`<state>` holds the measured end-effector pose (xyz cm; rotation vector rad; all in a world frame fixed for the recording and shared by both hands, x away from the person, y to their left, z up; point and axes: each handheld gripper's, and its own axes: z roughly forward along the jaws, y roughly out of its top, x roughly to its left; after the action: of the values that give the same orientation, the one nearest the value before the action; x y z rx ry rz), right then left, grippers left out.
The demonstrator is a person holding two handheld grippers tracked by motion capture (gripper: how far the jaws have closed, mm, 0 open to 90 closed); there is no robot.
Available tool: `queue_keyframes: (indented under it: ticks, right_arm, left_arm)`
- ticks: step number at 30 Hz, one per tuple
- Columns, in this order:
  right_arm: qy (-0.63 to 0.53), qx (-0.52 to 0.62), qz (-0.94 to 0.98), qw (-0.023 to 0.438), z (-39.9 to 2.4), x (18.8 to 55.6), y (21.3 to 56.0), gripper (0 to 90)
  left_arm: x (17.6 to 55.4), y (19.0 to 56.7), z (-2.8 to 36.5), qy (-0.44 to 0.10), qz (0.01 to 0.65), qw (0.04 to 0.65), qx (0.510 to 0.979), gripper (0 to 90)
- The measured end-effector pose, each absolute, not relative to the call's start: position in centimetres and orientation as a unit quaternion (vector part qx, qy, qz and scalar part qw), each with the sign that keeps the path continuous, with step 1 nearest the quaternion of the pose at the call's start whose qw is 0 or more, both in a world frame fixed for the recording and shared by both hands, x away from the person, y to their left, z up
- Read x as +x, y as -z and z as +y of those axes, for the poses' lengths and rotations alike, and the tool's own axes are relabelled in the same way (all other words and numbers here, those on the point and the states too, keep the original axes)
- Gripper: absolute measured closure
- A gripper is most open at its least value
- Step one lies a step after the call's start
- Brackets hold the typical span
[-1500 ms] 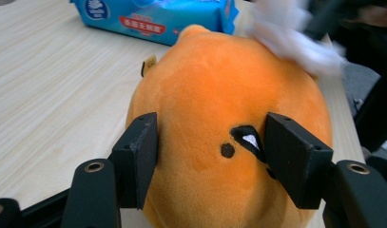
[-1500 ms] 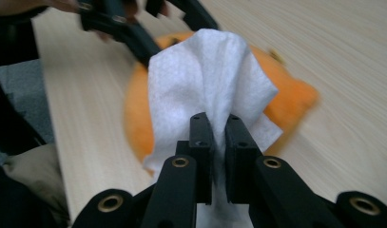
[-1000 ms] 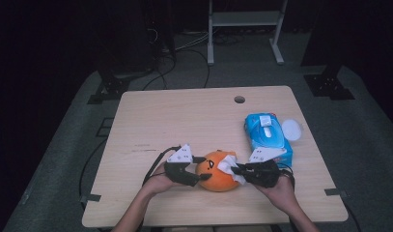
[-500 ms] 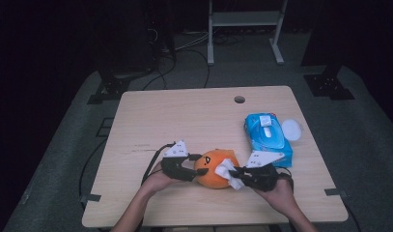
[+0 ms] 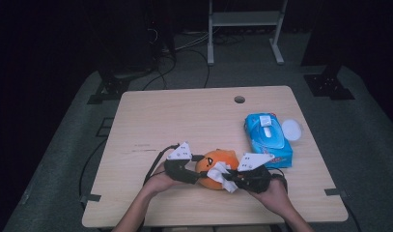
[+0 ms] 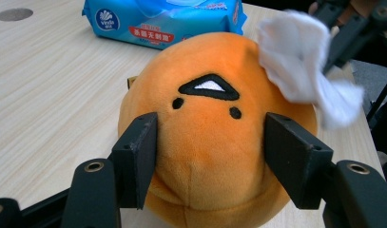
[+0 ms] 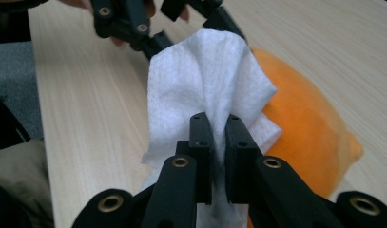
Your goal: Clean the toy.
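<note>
Left gripper [image 6: 205,156]: we note its jaws straddling the orange plush [image 6: 215,142] at the table's [image 5: 184,116] near edge, just eased wider, pads at its flanks. Right gripper [image 7: 214,142]: clamped on a white wipe [image 7: 205,85], touching the plush's top right.

Blue wipes pack [image 6: 162,21] reads "Vinda", w/ Chinese text.

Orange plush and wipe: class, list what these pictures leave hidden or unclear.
- Plush underside: left gripper view, cut off by the bottom edge and hidden behind the black jaws.
- Wipe lower end: right gripper view, hidden behind the right gripper.
- Pack label: high view, too small to read.
- Left gripper pads: high view, too small to tell whether they press.
</note>
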<state>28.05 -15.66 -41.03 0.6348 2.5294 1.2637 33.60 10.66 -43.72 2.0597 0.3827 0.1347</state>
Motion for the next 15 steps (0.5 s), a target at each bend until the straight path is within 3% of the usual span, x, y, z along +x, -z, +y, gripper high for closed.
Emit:
queue_keyframes:
  ticks: [9,13,15]
  right_arm:
    - [-0.425,0.265,0.854,0.142,-19.1,29.5,41.1,82.5]
    - [-0.419,0.264,0.858,0.139,-19.5,29.2,41.4,82.7]
    - [-0.415,0.260,0.860,0.142,-19.3,29.0,41.4,82.8]
  left_arm:
    - [33.7,43.8,10.7,-0.057,0.158,0.500,0.850,34.7]
    - [33.9,43.6,10.5,-0.041,0.193,0.480,0.855,17.1]
    - [33.9,43.6,10.4,-0.031,0.191,0.475,0.858,16.7]
